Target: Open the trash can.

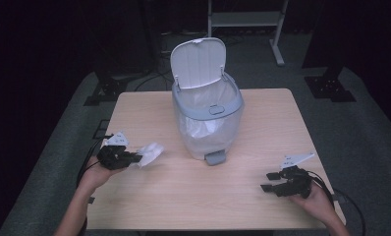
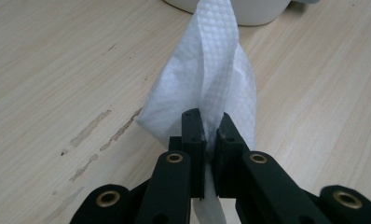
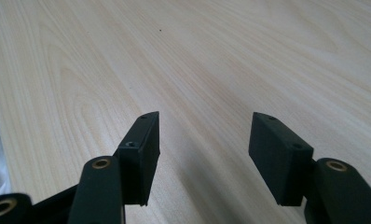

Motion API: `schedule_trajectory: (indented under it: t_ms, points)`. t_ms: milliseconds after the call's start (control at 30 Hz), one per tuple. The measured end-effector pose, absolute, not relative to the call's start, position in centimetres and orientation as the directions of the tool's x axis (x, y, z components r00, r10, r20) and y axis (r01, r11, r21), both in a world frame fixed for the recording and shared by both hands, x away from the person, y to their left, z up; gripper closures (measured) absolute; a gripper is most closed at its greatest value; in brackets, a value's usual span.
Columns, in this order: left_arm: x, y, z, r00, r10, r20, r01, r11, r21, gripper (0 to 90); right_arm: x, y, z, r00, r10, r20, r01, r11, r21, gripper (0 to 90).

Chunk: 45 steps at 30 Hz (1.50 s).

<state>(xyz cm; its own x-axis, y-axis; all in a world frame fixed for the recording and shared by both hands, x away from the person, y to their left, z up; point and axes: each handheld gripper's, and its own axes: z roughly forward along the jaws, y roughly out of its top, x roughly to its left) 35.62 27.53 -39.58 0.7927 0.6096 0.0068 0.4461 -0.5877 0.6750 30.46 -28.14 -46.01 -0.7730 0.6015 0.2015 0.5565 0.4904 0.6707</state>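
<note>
A white paper tissue [image 1: 151, 153] [image 2: 211, 79] hangs pinched in my left gripper [image 1: 134, 159] [image 2: 208, 125], which is shut on it just above the left part of the wooden table [image 1: 198, 191]. The tissue stands up between the two black jaws and spreads beyond them. A white pedal bin [image 1: 207, 115] with a grey rim stands in the middle of the table, its lid [image 1: 198, 61] flipped up and a clear liner inside. My right gripper [image 1: 269, 181] [image 3: 203, 135] rests near the table's front right, open, with nothing between its jaws.
The bin's grey foot pedal [image 1: 215, 158] points toward me. A pale metal frame [image 1: 247, 22] stands on the floor behind the table. Dark stands [image 1: 331, 86] sit on the grey carpet at the back right and back left.
</note>
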Motion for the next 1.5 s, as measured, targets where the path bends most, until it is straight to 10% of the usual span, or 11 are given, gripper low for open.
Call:
schedule_trajectory:
  t_ms: [1500]
  points:
    - [35.0, 26.5, -29.1, 0.848, 0.526, 0.066, 0.338, -0.631, 0.698, 82.8, 30.3, -28.3, -45.9, -0.77, 0.607, 0.196, 0.554, 0.485, 0.677, 39.7]
